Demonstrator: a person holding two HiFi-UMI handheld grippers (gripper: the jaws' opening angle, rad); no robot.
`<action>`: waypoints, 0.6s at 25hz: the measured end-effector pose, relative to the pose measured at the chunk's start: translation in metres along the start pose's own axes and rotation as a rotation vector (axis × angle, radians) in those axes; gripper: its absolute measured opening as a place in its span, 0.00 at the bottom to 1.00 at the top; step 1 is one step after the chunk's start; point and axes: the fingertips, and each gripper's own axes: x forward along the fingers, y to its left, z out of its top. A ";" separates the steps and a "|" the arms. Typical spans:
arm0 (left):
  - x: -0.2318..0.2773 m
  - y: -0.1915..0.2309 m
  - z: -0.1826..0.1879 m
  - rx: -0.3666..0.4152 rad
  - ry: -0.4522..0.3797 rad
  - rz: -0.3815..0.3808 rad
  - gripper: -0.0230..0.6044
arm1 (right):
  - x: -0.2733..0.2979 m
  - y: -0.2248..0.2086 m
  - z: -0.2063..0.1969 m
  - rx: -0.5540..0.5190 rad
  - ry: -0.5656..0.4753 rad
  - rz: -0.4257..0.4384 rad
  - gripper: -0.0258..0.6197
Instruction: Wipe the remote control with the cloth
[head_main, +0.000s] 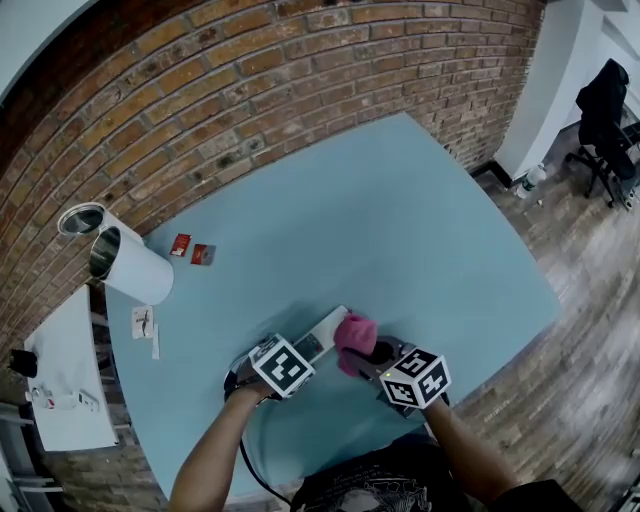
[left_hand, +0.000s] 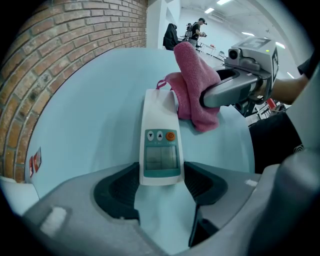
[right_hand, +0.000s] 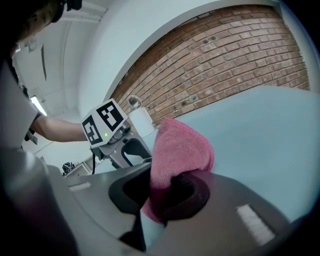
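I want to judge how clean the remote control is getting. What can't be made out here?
Remote control: its far end is under the cloth in the left gripper view; in the head view the left gripper covers its near end.
Its screen: readout too faint, left gripper view.
Red packets by the wall: print too small, head view.

One remote (head_main: 318, 340) on the surface (head_main: 400, 220); one pink cloth (head_main: 355, 335) against it. Two grippers at the remote: left gripper (left_hand: 161, 184), right gripper (right_hand: 161, 192). Well away from the remote: two red packets (head_main: 180, 245) (head_main: 203, 254), two cups (head_main: 82, 218) (head_main: 135, 270).
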 end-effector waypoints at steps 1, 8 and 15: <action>0.000 0.000 0.000 0.001 0.000 0.000 0.48 | 0.002 0.003 0.000 -0.002 0.002 0.003 0.14; 0.000 -0.001 0.002 0.002 -0.011 -0.001 0.48 | 0.014 0.027 -0.007 -0.017 0.020 0.040 0.14; 0.000 -0.001 0.001 0.001 -0.001 -0.002 0.48 | 0.025 0.051 -0.014 -0.026 0.046 0.085 0.14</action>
